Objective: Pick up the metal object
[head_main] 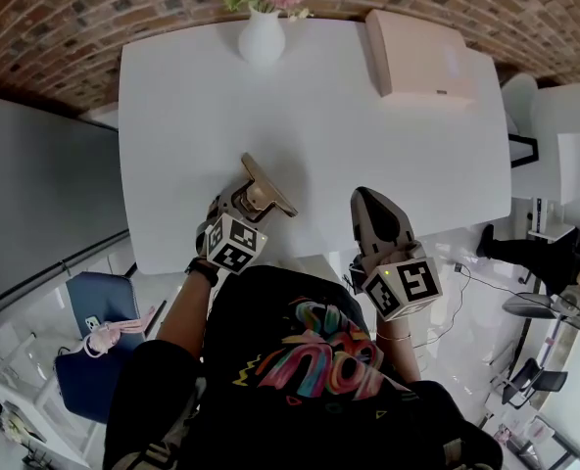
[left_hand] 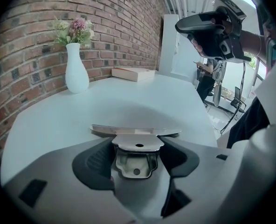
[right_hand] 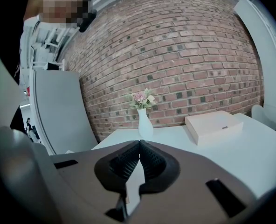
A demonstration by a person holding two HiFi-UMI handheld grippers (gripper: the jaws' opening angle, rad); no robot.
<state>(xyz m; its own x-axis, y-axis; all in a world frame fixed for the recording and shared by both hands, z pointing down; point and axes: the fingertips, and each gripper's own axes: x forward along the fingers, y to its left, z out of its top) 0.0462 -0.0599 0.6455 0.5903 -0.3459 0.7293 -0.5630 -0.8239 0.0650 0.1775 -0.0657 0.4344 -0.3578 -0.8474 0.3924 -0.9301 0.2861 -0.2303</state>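
The left tongs point(head_main: 246, 199) are gripping a shiny, bent metal bracket point(head_main: 267, 186) with a flat cross-plate, near the front edge of the white counter point(head_main: 368, 135). In the left gripper view, both dark pads are pressing on the folded, holed part of the bracket point(left_hand: 137, 146), and the flat plate is sticking out crosswise just past the tips. So the grasp itself is looking done. I am not managing to tell whether the plate is touching the counter or hanging just above it. A soft shadow is lying on the surface beyond it, which suggests a slight lift at most.

The right tongs point(head_main: 371, 204) are hovering apart from it, over the counter's near edge. The right gripper view shows their ribbed pads point(right_hand: 128, 164) meeting at the tip with nothing between them.

A white ceramic vase point(head_main: 262, 37) of flowers and a flat pale box point(head_main: 417, 57) are sitting well away at the far side. What is remaining, I judge, is raising the bracket clear.
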